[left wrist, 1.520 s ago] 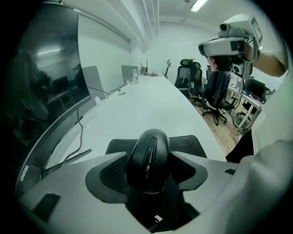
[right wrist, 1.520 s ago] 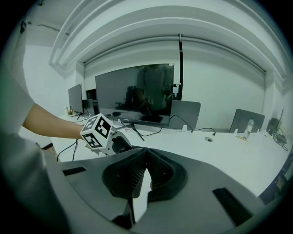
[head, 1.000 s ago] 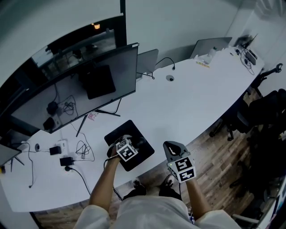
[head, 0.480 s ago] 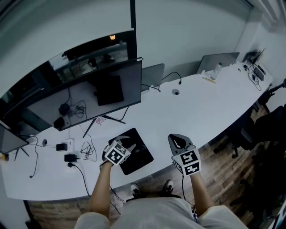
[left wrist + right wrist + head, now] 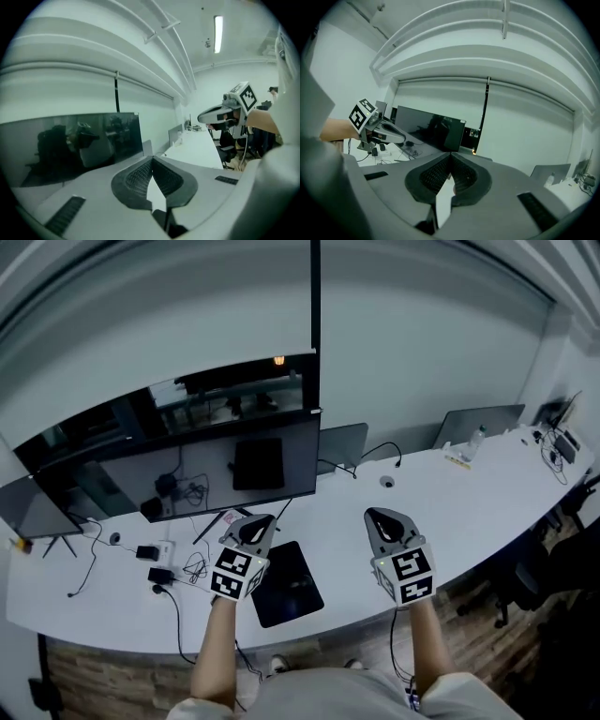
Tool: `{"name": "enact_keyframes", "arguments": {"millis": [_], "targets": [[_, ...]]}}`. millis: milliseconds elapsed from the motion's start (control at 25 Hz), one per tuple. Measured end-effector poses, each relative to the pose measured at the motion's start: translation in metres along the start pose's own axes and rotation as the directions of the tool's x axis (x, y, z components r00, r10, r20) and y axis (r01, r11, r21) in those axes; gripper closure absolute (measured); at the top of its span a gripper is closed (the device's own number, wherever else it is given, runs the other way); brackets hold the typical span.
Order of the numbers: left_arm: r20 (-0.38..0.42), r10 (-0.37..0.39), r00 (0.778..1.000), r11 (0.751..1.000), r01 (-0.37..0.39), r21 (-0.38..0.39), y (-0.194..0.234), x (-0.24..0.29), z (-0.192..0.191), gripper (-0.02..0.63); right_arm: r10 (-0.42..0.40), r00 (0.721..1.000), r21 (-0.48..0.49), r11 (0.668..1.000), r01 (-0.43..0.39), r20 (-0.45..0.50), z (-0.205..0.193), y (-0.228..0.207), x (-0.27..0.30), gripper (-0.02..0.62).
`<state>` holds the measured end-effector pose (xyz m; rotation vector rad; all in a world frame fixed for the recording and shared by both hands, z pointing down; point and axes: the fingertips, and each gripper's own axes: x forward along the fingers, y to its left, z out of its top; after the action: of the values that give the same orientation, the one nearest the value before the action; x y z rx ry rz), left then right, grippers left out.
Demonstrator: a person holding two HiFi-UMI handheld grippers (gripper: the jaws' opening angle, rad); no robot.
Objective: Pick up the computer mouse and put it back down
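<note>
Both grippers are raised above the white desk (image 5: 469, 507) and point towards the far wall. My left gripper (image 5: 255, 525) is shut, its pads meeting with nothing between them (image 5: 151, 160). My right gripper (image 5: 383, 518) is shut too and holds nothing (image 5: 450, 157). Below and between them a black mouse pad (image 5: 281, 601) lies near the desk's front edge. A faint dark shape on the pad (image 5: 300, 584) may be the mouse; I cannot tell for sure. Each gripper view shows the other gripper: the right gripper (image 5: 220, 112) and the left gripper (image 5: 382, 131).
A wide dark monitor (image 5: 206, 474) stands at the back of the desk. Power adapters and cables (image 5: 164, 568) lie left of the pad. A closed laptop (image 5: 343, 444) and another (image 5: 483, 426) stand further right. Office chairs (image 5: 572, 559) are at the right edge.
Both grippers have risen from the desk. The left one left the mouse pad, tilted up towards level, and its jaws went from open to shut.
</note>
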<state>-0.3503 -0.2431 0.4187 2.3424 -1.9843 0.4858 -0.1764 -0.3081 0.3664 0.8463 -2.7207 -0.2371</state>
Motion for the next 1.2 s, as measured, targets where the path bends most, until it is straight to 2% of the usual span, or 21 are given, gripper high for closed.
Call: {"name": "enact_keyframes", "arguments": {"millis": [160,440,720,1000,1200], "targets": [[0.103,0.084,0.991,0.996,-0.087,0.03,0.011,-0.03,0.047,0.588,0.029,0.998,-0.006,1.0,-0.028,0.06,0.03,-0.002,-0.003,0.58],[0.196,0.184,0.963,0.976,-0.202,0.076,0.027,-0.068,0.094,0.588,0.025,0.988,-0.057,0.998,-0.016,0.156,0.08,-0.001,-0.01,0.58],[0.238,0.202,0.95,0.968,-0.231,0.101,0.024,-0.087,0.117,0.588,0.011,0.986,-0.091,0.996,0.004,0.165,0.092,0.004,-0.015,0.581],[0.239,0.196,0.951,0.969,-0.225,0.101,0.024,-0.085,0.114,0.588,0.027,0.987,-0.103,0.995,-0.01,0.161,0.092,0.012,-0.011,0.581],[0.211,0.185,0.96,0.97,-0.212,0.115,0.023,-0.077,0.103,0.588,0.039,0.988,-0.101,0.995,-0.024,0.148,0.087,0.016,-0.007,0.581]]}}
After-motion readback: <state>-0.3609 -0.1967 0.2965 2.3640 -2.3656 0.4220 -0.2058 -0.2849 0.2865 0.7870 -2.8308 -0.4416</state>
